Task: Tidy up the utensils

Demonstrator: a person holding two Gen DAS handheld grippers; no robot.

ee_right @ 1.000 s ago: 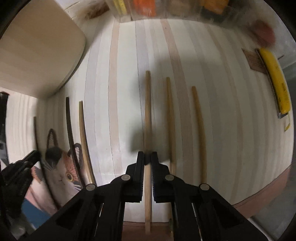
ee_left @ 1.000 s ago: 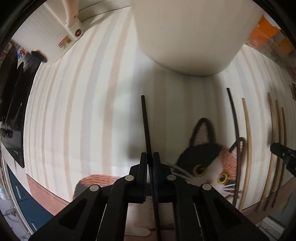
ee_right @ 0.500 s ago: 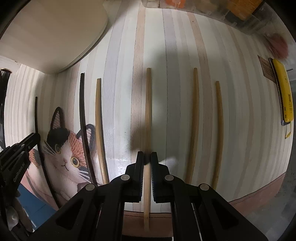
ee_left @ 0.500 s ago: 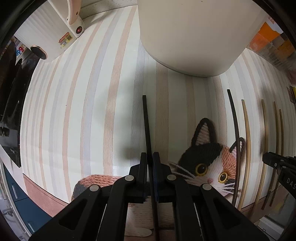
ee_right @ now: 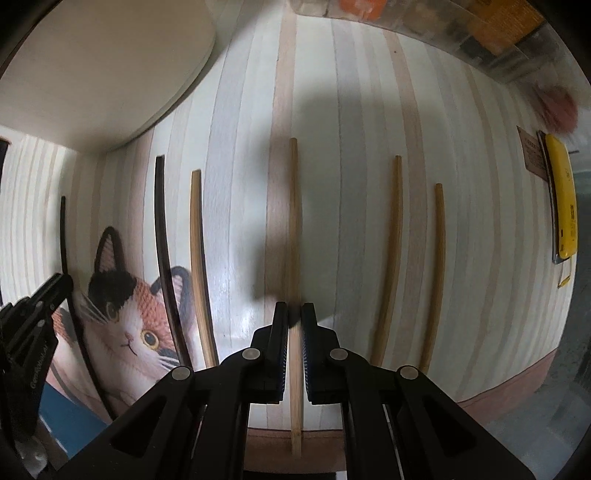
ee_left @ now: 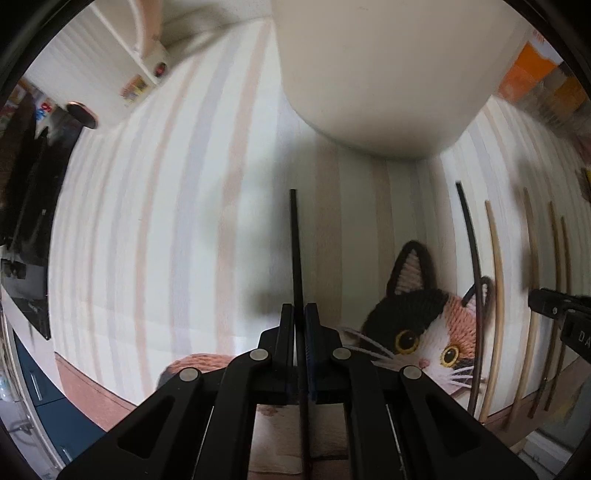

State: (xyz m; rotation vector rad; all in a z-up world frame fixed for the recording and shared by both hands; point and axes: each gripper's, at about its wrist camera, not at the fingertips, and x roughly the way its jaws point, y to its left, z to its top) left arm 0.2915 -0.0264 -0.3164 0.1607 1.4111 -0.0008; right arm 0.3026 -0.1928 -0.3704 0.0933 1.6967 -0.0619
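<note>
My left gripper is shut on a black chopstick and holds it over the striped mat, left of the cat picture. My right gripper is shut on a light wooden chopstick. On the mat lie another black chopstick, a wooden one beside it, and two more wooden ones to the right. The large white holder stands just beyond the left gripper and also shows in the right wrist view at upper left.
A yellow tool lies at the right edge of the mat. A clear box with orange items stands at the back. A white appliance stands at the far left. The mat's front edge is close below the grippers.
My right gripper has carried the wooden chopstick left, away from the two wooden ones. My left gripper has shifted slightly, the black chopstick still in it.
</note>
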